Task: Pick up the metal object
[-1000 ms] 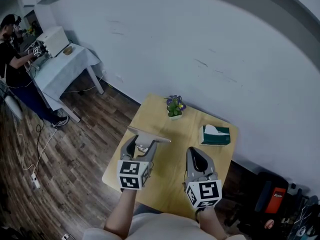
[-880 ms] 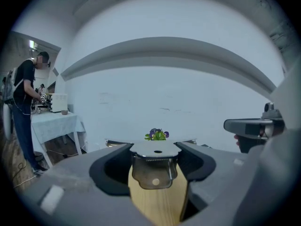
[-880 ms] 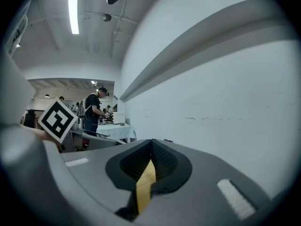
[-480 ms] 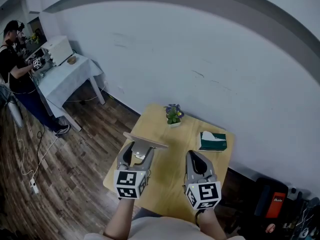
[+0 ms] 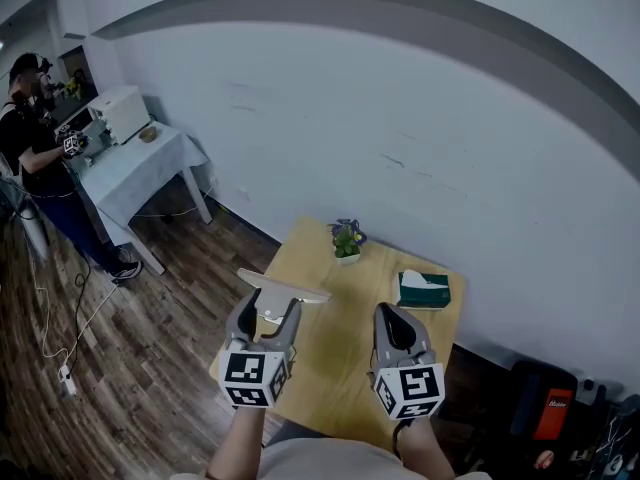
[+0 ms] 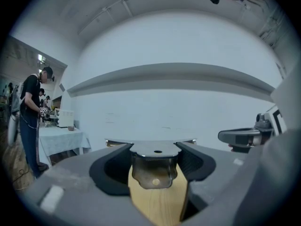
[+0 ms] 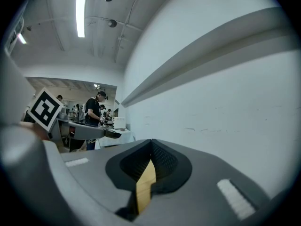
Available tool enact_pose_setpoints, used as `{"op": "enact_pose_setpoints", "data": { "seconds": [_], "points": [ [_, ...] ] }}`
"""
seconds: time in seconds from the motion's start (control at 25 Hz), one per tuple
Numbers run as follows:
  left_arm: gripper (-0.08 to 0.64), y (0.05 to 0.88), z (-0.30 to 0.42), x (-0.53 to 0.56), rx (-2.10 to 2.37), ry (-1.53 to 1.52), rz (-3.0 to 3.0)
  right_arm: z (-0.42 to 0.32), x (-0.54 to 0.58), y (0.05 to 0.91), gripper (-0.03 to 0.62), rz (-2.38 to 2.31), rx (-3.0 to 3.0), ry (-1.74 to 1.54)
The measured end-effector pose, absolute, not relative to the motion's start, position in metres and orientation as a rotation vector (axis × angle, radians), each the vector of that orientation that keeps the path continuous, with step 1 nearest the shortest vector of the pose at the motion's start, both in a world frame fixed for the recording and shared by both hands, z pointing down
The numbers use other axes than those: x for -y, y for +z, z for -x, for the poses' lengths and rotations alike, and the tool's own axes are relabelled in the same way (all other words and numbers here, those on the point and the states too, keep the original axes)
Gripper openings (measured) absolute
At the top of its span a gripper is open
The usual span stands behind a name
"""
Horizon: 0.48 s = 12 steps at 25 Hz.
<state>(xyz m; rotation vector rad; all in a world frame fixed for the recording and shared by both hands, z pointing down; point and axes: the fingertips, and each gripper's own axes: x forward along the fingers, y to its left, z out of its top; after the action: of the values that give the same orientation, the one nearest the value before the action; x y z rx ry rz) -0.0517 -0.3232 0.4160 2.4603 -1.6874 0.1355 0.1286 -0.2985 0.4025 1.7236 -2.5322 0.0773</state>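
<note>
The metal object [image 5: 283, 289] is a flat silver plate with a bent, drilled tab [image 6: 154, 169]. My left gripper [image 5: 264, 312] is shut on it, with the plate lying crosswise over the fingertips and the tab between the dark pads [image 6: 115, 166]. It hangs above the left part of the wooden table [image 5: 335, 343]. In the left gripper view the plate [image 6: 155, 148] spans both jaws. My right gripper [image 5: 391, 315] hovers over the table's right part. Its jaws meet at the tips [image 7: 150, 144] with nothing between them.
A small potted plant [image 5: 347, 239] stands at the table's far edge and a green tissue box [image 5: 425, 290] at its far right. A white wall rises just behind. A person [image 5: 35, 138] works at a white-clothed table [image 5: 135, 163] far left, over wooden floor [image 5: 120, 368].
The left gripper has drifted a little left and towards me, still holding the metal object. The head view has tilted upward, showing more wall. The right gripper has hardly moved.
</note>
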Motion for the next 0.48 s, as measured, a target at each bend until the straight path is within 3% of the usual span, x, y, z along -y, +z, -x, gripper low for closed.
{"op": "enact_pose_setpoints", "data": {
  "seconds": [0.48],
  "points": [
    [0.305,0.388,0.063,0.307,1.759,0.075,-2.49,-0.137,0.289,0.381,0.002,-1.765,2.541,0.033]
  ]
}}
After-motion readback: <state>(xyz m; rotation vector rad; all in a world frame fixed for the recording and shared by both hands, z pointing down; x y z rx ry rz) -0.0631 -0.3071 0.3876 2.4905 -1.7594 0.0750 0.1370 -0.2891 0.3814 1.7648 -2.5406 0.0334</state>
